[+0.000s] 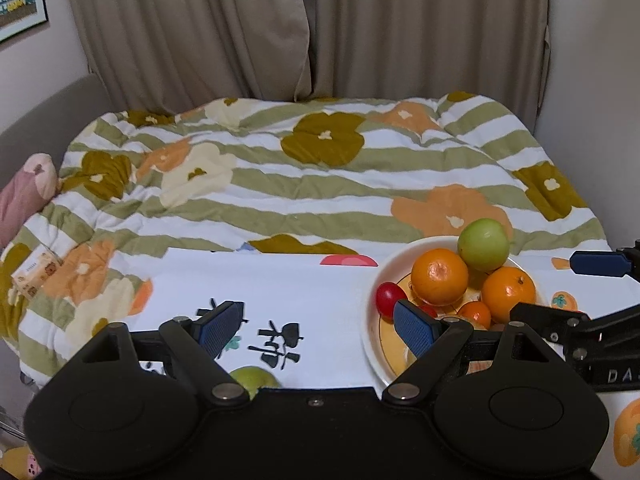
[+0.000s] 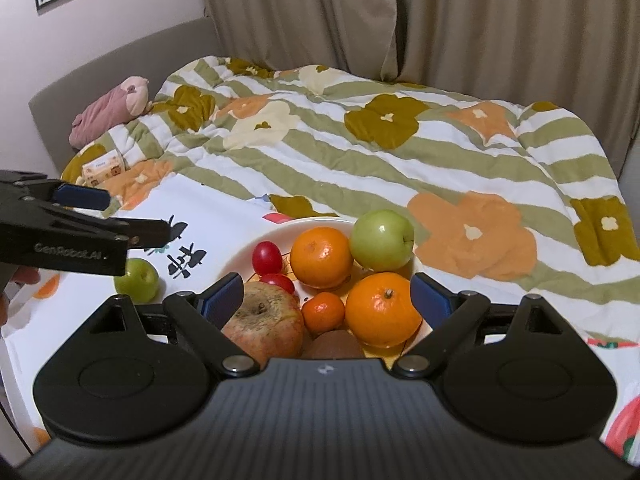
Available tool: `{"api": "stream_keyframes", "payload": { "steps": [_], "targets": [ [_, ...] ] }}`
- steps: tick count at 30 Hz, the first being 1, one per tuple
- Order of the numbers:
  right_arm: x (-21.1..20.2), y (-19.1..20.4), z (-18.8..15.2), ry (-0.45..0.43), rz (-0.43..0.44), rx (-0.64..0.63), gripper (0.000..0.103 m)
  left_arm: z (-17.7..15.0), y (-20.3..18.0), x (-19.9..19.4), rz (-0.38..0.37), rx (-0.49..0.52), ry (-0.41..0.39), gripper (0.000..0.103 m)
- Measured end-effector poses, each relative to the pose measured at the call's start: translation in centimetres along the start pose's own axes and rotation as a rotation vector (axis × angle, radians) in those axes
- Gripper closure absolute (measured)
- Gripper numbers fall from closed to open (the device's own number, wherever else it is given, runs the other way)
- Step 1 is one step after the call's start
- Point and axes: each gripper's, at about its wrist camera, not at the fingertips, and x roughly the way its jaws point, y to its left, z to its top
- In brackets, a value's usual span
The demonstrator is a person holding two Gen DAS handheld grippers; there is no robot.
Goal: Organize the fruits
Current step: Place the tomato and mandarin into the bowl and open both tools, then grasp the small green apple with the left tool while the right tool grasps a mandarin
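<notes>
A white plate [image 2: 276, 236] holds a green apple [image 2: 381, 241], two oranges [image 2: 321, 257], a small mandarin [image 2: 323, 312], two red cherry tomatoes [image 2: 266, 257], a reddish apple [image 2: 264, 323] and a kiwi [image 2: 335, 345]. My right gripper [image 2: 326, 294] is open above the plate's near side, empty. A small green fruit [image 2: 137, 278] lies on the white cloth left of the plate; in the left wrist view it [image 1: 254, 378] sits just under my open, empty left gripper [image 1: 318, 322]. The plate [image 1: 370, 320] is to that gripper's right.
The white printed cloth [image 1: 280, 288] lies on a bed with a striped flowered quilt [image 1: 304, 184]. A pink plush toy [image 2: 108, 114] and a small tissue pack [image 2: 102, 170] lie at the left. Curtains [image 1: 312, 28] hang behind the bed.
</notes>
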Motion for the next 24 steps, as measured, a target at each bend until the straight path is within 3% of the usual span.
{"api": "stream_keyframes", "payload": {
  "steps": [5, 14, 19, 24],
  "targets": [
    [-2.4, 1.4, -0.3, -0.022, -0.053, 0.027, 0.0, -0.9, 1.2, -2.8, -0.006, -0.038, -0.043, 0.015],
    [-7.4, 4.5, -2.5, -0.05, -0.166, 0.134, 0.0, -3.3, 2.3, -7.5, -0.132, -0.064, -0.073, 0.015],
    [-8.8, 6.2, -3.6, -0.049, -0.235, 0.177, 0.0, -4.5, 3.4, -8.8, -0.2, -0.056, -0.088, 0.015],
    [-9.2, 7.5, -5.1, -0.033, -0.308, 0.228, 0.0, -5.3, 5.0, -8.7, -0.201, -0.041, -0.093, 0.015]
  ]
}}
